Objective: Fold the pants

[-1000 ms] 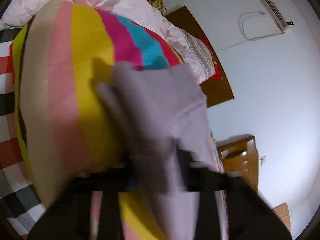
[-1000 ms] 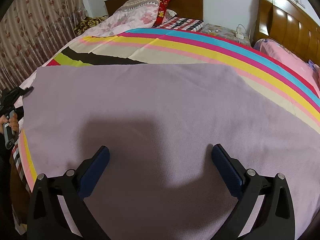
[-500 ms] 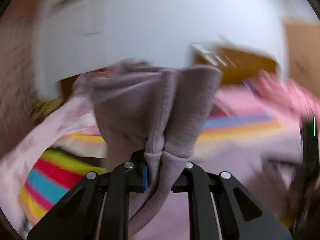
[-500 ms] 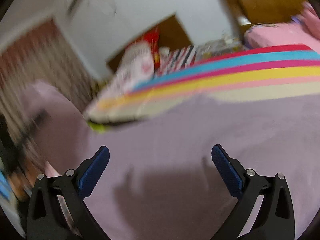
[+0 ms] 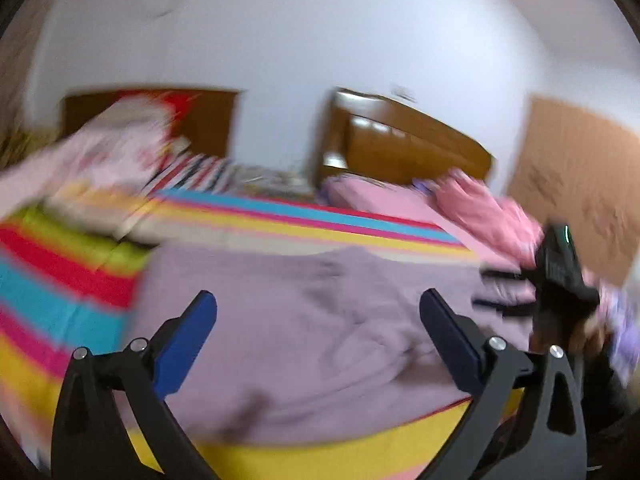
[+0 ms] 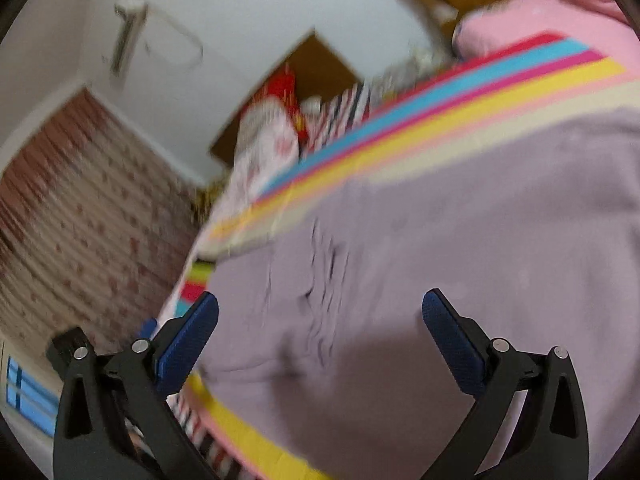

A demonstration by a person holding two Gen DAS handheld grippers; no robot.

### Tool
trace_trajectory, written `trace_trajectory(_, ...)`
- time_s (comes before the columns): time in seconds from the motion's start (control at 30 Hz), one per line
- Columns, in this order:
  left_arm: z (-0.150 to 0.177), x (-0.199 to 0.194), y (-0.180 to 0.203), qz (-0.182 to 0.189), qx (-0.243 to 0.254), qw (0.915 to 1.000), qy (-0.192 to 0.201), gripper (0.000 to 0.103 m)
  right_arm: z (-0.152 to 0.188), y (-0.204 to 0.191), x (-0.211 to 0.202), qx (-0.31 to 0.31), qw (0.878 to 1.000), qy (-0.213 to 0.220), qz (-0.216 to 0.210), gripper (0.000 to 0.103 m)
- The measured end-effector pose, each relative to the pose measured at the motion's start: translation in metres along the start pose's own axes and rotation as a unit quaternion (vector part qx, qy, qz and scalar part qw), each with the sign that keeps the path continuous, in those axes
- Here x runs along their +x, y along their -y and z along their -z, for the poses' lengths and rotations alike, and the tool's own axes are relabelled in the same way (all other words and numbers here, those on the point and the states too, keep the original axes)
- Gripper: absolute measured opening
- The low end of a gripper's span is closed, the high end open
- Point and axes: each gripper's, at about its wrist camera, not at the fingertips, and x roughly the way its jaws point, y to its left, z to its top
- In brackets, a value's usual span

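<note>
The lilac pants lie spread and a little wrinkled on the striped bedspread. My left gripper is open and empty just above their near part. The pants also fill the right wrist view, with creases near the middle. My right gripper is open and empty above them. In the left wrist view the right gripper shows at the far right, held by a hand. Both views are blurred.
A rainbow-striped bedspread covers the bed. Pillows and a wooden headboard are at the far end. A second wooden headboard with pink bedding stands to the right. A patterned curtain hangs on the left.
My left gripper has let go of the bunched pants fabric and opened; the fabric now lies on the rest of the pants. Both grippers have swung and the views have shifted.
</note>
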Motion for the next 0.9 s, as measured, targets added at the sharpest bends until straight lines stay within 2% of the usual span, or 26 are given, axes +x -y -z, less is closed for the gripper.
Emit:
trace_trajectory(0.07,0.005,-0.020,-0.032,-0.061,-0.036,0.9975,-0.003,0.101,0.007,-0.017,0.015,-0.016,0.999,-0.030,-0.022,0.089)
trace_trajectory(0.1,0.006,-0.025,-0.042,-0.083,-0.042,0.9957,-0.007,0.101,0.014,-0.030,0.028,-0.022,0.997,-0.065,-0.020,0.081)
trace_trajectory(0.17,0.016,-0.039,-0.058,-0.117,-0.050,0.9919,-0.008,0.101,0.024,-0.043,0.045,-0.029,0.993,-0.118,-0.011,0.080)
trace_trajectory(0.2,0.020,-0.044,-0.063,-0.123,-0.053,0.9910,-0.009,0.101,0.032,-0.052,0.055,-0.039,0.989,-0.142,-0.007,0.079)
trace_trajectory(0.27,0.028,-0.050,-0.074,-0.131,-0.058,0.9895,-0.015,0.101,0.041,-0.058,0.066,-0.050,0.986,-0.158,0.020,0.079)
trace_trajectory(0.37,0.028,-0.049,-0.077,-0.132,-0.049,0.9898,-0.021,0.101,0.036,-0.057,0.071,-0.032,0.989,-0.143,0.030,0.078)
trace_trajectory(0.47,0.034,-0.044,-0.069,-0.112,-0.038,0.9926,-0.027,0.101,0.030,-0.059,0.071,-0.014,0.993,-0.113,0.023,0.079)
trace_trajectory(0.57,0.046,-0.043,-0.059,-0.102,-0.030,0.9936,-0.039,0.101,0.028,-0.052,0.083,0.007,0.995,-0.097,0.037,0.065)
trace_trajectory(0.6,0.049,-0.039,-0.058,-0.101,-0.028,0.9936,-0.042,0.101,0.027,-0.050,0.086,0.014,0.995,-0.089,0.041,0.055)
trace_trajectory(0.63,0.051,-0.038,-0.054,-0.099,-0.023,0.9938,-0.046,0.101,0.026,-0.049,0.088,0.010,0.995,-0.080,0.052,0.035)
trace_trajectory(0.73,0.054,-0.033,-0.046,-0.098,-0.003,0.9936,-0.057,0.101,0.022,-0.057,0.083,-0.018,0.998,-0.047,0.044,0.013)
trace_trajectory(0.9,0.050,-0.015,-0.038,-0.104,0.017,0.9915,-0.076,0.101,-0.016,-0.128,0.064,-0.100,0.995,0.016,0.007,0.013)
